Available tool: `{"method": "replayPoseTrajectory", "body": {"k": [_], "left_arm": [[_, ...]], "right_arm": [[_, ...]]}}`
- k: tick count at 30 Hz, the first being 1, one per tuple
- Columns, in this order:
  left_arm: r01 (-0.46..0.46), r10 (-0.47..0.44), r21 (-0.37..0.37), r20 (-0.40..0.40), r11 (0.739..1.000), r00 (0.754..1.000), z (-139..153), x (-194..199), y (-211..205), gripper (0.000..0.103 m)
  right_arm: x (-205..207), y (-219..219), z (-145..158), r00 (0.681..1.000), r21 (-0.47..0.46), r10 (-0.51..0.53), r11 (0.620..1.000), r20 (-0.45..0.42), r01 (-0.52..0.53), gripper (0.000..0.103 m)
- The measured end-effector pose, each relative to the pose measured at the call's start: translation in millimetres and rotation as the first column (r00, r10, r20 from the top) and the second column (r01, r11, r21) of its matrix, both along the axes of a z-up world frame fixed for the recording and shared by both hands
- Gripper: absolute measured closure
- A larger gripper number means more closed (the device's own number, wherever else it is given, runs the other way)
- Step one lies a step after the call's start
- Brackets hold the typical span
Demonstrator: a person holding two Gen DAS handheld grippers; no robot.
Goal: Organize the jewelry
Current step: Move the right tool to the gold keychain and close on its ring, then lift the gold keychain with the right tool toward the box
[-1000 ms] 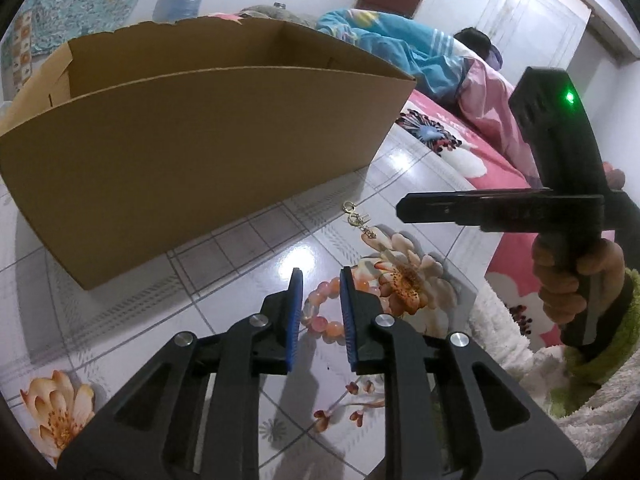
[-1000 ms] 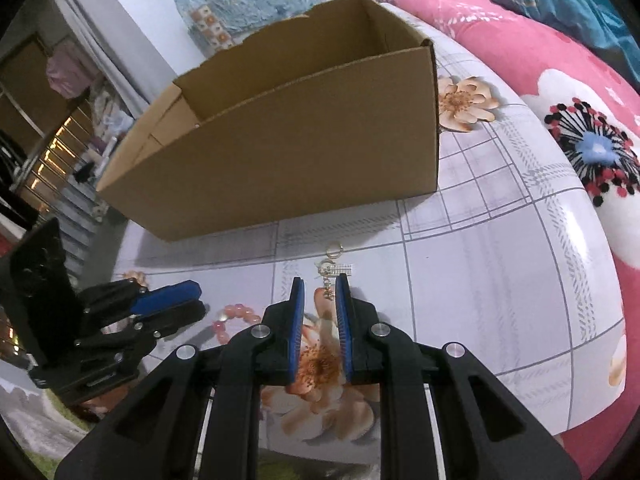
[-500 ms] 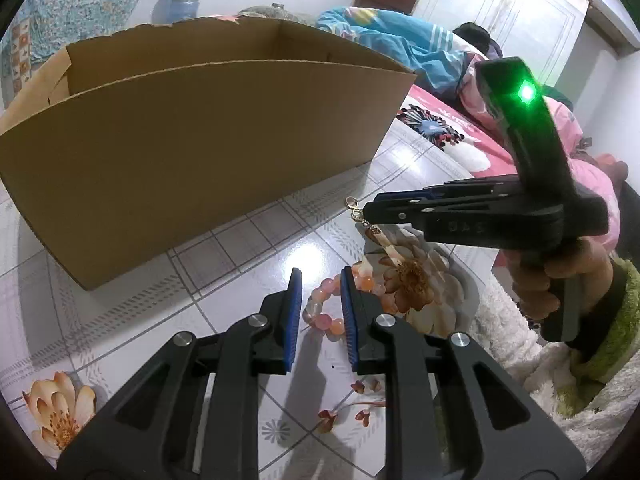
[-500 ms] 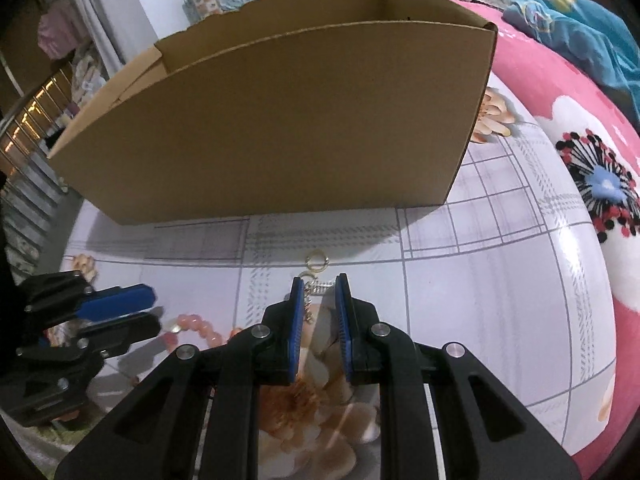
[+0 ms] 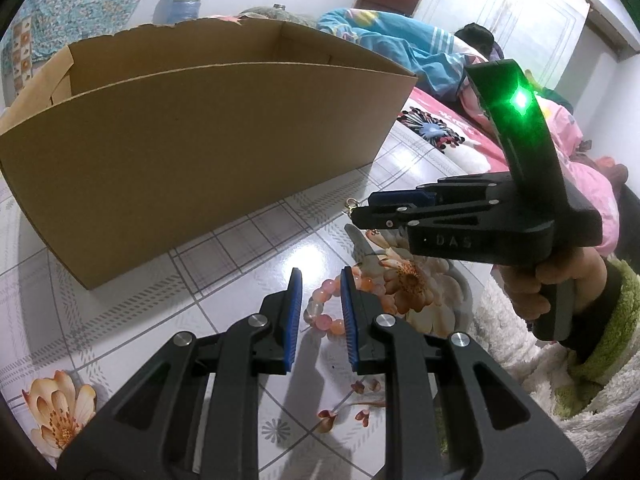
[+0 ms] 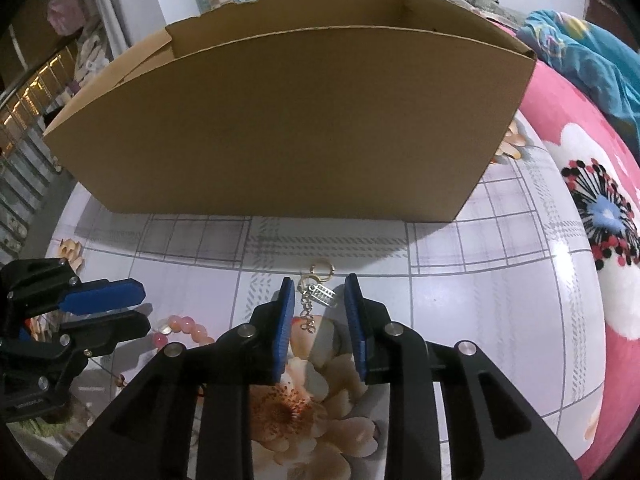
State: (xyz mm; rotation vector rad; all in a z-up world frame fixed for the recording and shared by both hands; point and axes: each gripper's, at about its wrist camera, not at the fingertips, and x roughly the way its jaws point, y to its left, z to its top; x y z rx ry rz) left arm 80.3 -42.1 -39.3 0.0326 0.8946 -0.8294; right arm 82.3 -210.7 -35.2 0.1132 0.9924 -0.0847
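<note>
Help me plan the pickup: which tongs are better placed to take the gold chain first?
Right tongs: opening, the gold chain lies between their tips. The left tongs frame the pink bead bracelet instead.

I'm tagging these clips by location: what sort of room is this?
Most likely a bedroom at home. A floral pink bedspread and a rumpled blue blanket lie beside the flower-patterned tabletop, and a white panelled door stands behind.

I count one cardboard box [image 6: 280, 120], one pink bead bracelet [image 5: 326, 312], one gold chain trinket [image 6: 316, 292], and two grippers: left gripper [image 5: 320, 312], right gripper [image 6: 318, 316].
</note>
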Motion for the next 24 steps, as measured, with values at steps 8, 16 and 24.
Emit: {"method": "replayPoseTrajectory", "body": {"k": [8, 16, 24], "left_arm": [[-0.006, 0.006, -0.002, -0.002, 1.000, 1.000, 0, 1, 1, 0.085], [-0.009, 0.009, -0.005, -0.003, 1.000, 1.000, 2, 3, 2, 0.085], [-0.018, 0.018, -0.014, 0.001, 1.000, 1.000, 4, 4, 3, 0.085]], "right_arm": [[-1, 11, -1, 0.999, -0.040, 0.043, 0.998, -0.014, -0.043, 0.089], [-4, 14, -2, 0.998, -0.017, 0.059, 0.998, -0.026, -0.060, 0.099], [-12, 12, 8, 0.999, 0.035, 0.052, 0.998, -0.002, -0.052, 0.100]]}}
